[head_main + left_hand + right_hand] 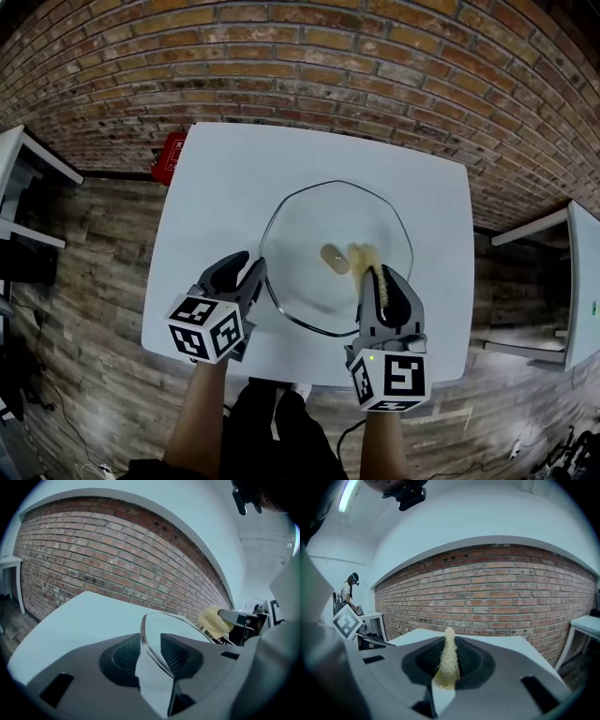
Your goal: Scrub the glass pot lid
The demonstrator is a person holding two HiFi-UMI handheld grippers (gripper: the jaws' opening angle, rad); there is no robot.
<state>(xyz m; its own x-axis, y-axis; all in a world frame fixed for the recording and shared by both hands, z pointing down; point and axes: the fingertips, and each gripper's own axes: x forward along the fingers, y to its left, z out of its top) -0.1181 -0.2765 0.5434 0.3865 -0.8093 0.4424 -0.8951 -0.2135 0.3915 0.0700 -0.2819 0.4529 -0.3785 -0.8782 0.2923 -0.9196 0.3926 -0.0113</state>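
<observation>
White desk (pixel 225 187) is carrying the glass pot lid (pixel 314 211), which is lying a little right of the desk's middle, clear glass with a thin dark rim. Left claw (pixel 248 267) is sitting at the lid's near-left rim. In the left gripper view this claw (pixel 151 653) is standing released, with the lid's (pixel 176 625) rim running between the two ribbed pads (pixel 124 656) and not squeezed by them. Whether the rim is brushing one pad cannot be told. Right claw (pixel 382 281) is hovering over the lid's near-right rim, pointing toward the lid's middle. It is clenched on a yellow fibrous scrubber (pixel 366 258), whose free end is sticking out past the jaw tips over the glass. Contact with the glass is not readable. The right gripper view is showing the same grip: claw (pixel 448 667) pressed on the scrubber (pixel 449 644), a flattened upright strip between the pads. From the left gripper view the scrubber (pixel 214 620) is showing at the lid's far side. A pale oval spot (pixel 335 258) is sitting near the lid's middle, just left of the scrubber – knob or reflection, unclear. Beyond the lid, a brick wall (pixel 328 56) is running behind the desk. A red object (pixel 169 157) is resting well left of the lid, off the desk's far-left corner.
</observation>
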